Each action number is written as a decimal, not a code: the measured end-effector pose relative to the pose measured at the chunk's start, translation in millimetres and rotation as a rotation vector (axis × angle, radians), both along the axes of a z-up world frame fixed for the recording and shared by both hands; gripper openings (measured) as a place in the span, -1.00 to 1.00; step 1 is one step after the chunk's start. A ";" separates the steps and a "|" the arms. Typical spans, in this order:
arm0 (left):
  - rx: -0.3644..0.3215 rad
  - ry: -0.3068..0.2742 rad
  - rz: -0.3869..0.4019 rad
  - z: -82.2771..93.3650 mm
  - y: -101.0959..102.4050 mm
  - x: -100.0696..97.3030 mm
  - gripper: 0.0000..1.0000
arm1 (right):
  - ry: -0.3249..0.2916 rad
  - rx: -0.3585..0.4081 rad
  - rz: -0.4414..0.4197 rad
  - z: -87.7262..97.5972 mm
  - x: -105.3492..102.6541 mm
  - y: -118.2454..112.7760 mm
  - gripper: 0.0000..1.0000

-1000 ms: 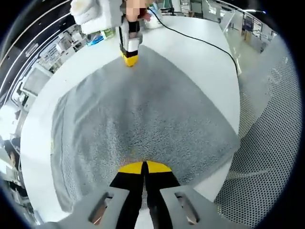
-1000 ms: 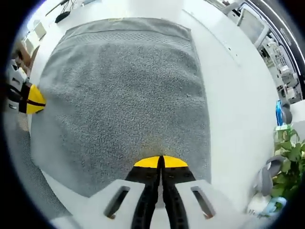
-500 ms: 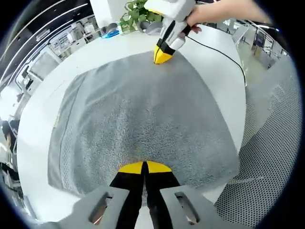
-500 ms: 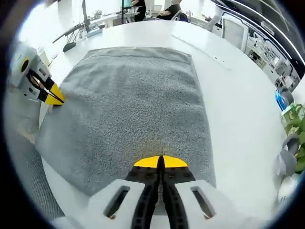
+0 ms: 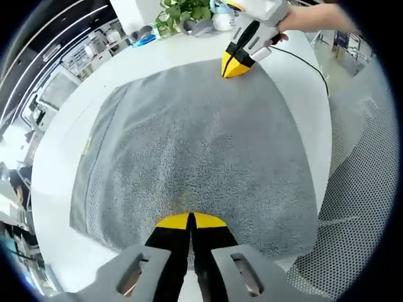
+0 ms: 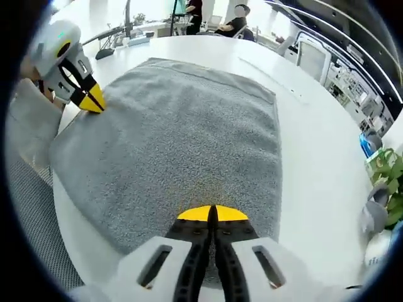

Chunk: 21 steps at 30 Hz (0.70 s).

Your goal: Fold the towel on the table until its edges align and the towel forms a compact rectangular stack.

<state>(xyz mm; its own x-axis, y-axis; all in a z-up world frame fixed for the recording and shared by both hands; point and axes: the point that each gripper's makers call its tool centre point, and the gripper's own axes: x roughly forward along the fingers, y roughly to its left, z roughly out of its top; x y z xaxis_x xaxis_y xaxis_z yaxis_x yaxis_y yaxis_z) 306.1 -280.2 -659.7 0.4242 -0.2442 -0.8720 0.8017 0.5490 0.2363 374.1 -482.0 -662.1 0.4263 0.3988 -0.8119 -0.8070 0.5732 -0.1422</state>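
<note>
A grey towel [image 5: 195,138] lies spread on the round white table [image 5: 56,163]. In the left gripper view my left gripper [image 5: 191,219] is shut on the towel's near edge. Across the cloth, the right gripper [image 5: 237,67] grips the far corner, held by a hand. In the right gripper view the same towel [image 6: 182,138] stretches away from my right gripper [image 6: 212,214], which is shut on its near edge. The left gripper [image 6: 93,100] pinches the towel's left corner there. Both held corners appear raised slightly off the table.
A potted plant [image 5: 184,11] and small items stand at the table's far edge, with a black cable [image 5: 308,60] nearby. A perforated grey surface [image 5: 359,189] lies beside the table. People sit at desks [image 6: 236,22] beyond. The plant [image 6: 385,167] also shows right.
Both grippers have kept hold of the towel. Both views have shifted and tilted, so the other gripper now sits higher and closer over the cloth; the towel edge between them looks lifted.
</note>
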 end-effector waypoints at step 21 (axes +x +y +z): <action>-0.007 -0.012 0.012 0.2 7.4 15.8 -0.99 | 0.032 0.049 -0.103 0.1 -27.4 -3.1 -1.00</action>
<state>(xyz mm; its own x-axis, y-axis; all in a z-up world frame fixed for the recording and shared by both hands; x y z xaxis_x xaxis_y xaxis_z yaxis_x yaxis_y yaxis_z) 321.9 -272.8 -659.4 0.4376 -0.2451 -0.8651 0.7924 0.5599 0.2421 346.8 -485.1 -662.0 0.4416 0.3939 -0.8062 -0.7472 0.6588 -0.0874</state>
